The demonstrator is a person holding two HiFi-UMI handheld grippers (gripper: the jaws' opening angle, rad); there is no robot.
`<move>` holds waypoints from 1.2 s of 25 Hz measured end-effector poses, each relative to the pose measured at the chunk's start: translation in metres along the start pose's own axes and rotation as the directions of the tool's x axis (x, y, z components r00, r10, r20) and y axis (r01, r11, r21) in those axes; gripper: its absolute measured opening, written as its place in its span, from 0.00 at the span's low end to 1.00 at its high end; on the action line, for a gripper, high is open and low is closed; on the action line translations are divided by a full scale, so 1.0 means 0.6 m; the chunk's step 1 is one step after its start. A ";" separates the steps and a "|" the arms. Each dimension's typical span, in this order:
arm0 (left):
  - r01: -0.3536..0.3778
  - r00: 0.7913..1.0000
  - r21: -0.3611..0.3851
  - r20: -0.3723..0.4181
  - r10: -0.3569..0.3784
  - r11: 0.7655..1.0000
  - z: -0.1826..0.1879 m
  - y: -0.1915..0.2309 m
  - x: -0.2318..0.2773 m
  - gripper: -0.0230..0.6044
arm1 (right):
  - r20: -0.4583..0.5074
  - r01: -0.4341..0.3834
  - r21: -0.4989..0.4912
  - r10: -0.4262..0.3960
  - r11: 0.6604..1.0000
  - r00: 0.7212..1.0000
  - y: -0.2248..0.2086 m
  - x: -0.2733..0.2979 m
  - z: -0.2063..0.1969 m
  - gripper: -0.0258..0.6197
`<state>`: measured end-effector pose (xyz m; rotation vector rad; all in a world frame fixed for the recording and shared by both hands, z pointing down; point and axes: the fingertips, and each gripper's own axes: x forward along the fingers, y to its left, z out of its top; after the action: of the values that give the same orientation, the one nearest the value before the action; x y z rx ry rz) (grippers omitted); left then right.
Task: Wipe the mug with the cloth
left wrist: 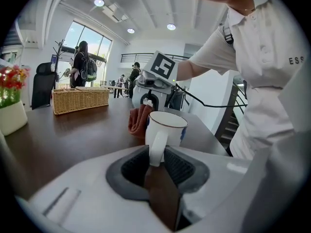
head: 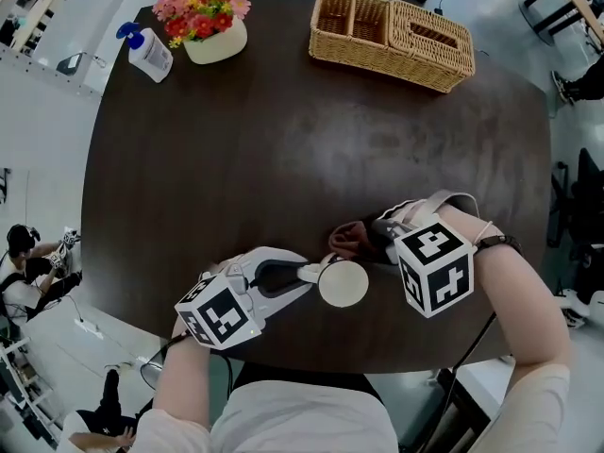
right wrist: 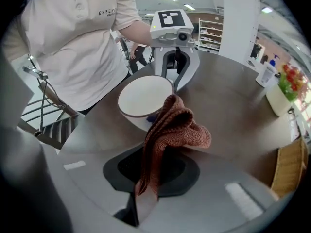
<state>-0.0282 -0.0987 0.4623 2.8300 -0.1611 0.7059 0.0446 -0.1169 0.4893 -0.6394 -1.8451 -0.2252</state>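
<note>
A white mug (head: 343, 283) with a thin dark rim line is held above the dark table's near edge. My left gripper (head: 304, 274) is shut on the mug's handle (left wrist: 157, 147); the mug (left wrist: 167, 126) stands upright just past its jaws. My right gripper (head: 377, 241) is shut on a rust-brown knitted cloth (head: 349, 241). In the right gripper view the cloth (right wrist: 170, 130) bunches up out of the jaws and rests against the side of the mug (right wrist: 144, 100). In the left gripper view the cloth (left wrist: 139, 120) shows behind the mug.
On the round dark table (head: 283, 140), a wicker basket (head: 392, 38) sits at the far right, a white pot of flowers (head: 208, 22) and a pump bottle (head: 149, 53) at the far left. People stand in the room's background.
</note>
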 end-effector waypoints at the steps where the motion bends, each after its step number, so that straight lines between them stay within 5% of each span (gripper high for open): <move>1: -0.005 1.000 -0.003 -0.004 0.005 1.000 -0.001 -0.001 0.000 0.17 | 0.011 0.009 0.027 -0.010 1.000 1.000 0.006 0.004 -0.003 0.16; 8: -0.060 0.998 -0.037 -0.005 0.060 0.998 -0.003 -0.003 0.000 0.17 | 0.128 0.039 0.267 -0.076 0.963 0.989 0.035 0.018 -0.007 0.16; 13: -0.086 0.996 -0.030 -0.023 0.085 0.996 -0.005 -0.013 0.004 0.17 | 0.267 0.036 0.514 -0.199 0.857 0.943 0.052 0.005 -0.004 0.16; 15: -0.108 0.993 -0.001 -0.044 0.107 0.994 -0.009 -0.015 0.006 0.17 | 0.312 0.080 0.615 -0.335 0.784 0.889 0.043 -0.017 -0.008 0.16; 18: -0.136 0.989 0.084 -0.050 0.141 0.987 -0.013 -0.020 0.011 0.17 | 0.411 0.061 0.755 -0.544 0.653 0.731 0.036 -0.062 -0.003 0.16; 20: -0.140 0.990 0.095 -0.009 0.141 0.986 -0.004 -0.023 0.009 0.17 | 0.461 0.008 0.801 -0.626 0.598 0.629 0.044 -0.081 0.007 0.16; 21: -0.140 0.990 0.085 0.020 0.139 0.986 0.003 -0.023 0.008 0.17 | 0.464 0.000 0.814 -0.650 0.581 0.601 0.051 -0.082 0.010 0.16; 26: -0.130 0.986 0.077 0.117 0.120 0.989 0.024 -0.017 0.009 0.17 | 0.408 0.041 0.851 -0.708 0.524 0.576 0.077 -0.056 0.021 0.16; 30: -0.124 0.982 0.107 0.154 0.107 0.986 0.025 -0.014 0.011 0.17 | 0.359 0.030 0.897 -0.768 0.440 0.531 0.072 -0.055 0.015 0.16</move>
<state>-0.0140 -0.0946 0.4510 3.0053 -0.3220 0.5435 0.0677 -0.0870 0.4491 0.6204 -2.5841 0.6908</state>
